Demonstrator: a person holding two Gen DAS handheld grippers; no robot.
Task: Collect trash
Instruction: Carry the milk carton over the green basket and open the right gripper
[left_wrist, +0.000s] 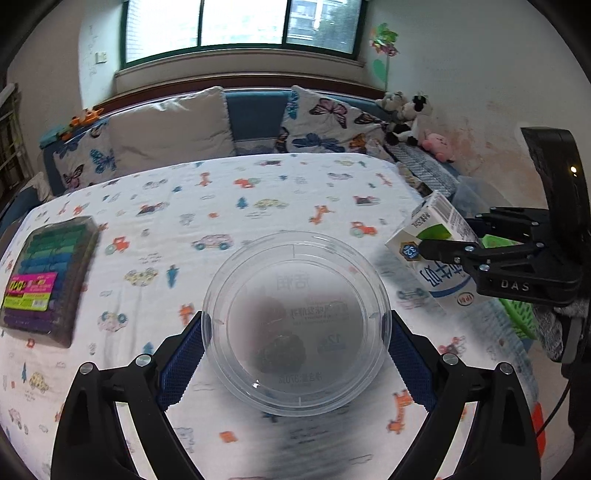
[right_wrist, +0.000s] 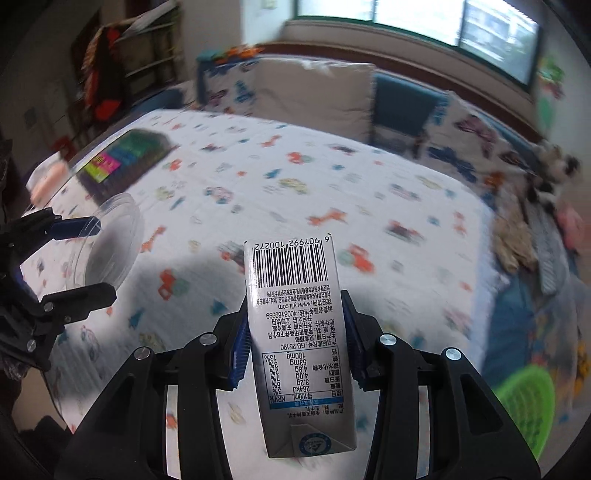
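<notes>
The right gripper (right_wrist: 295, 328) is clenched on the milk carton (right_wrist: 295, 332), held above the bed (right_wrist: 258, 184). The left gripper (left_wrist: 295, 343) clamps a clear plastic bowl (left_wrist: 295, 325) over the bed. Both are probably bound for the green basket (right_wrist: 524, 402) beside the bed.

marker box (left_wrist: 46, 280) on bed (left_wrist: 258, 206) far left, pillows (left_wrist: 173, 125) behind, basket (right_wrist: 524, 402) off bed's right edge.
</notes>
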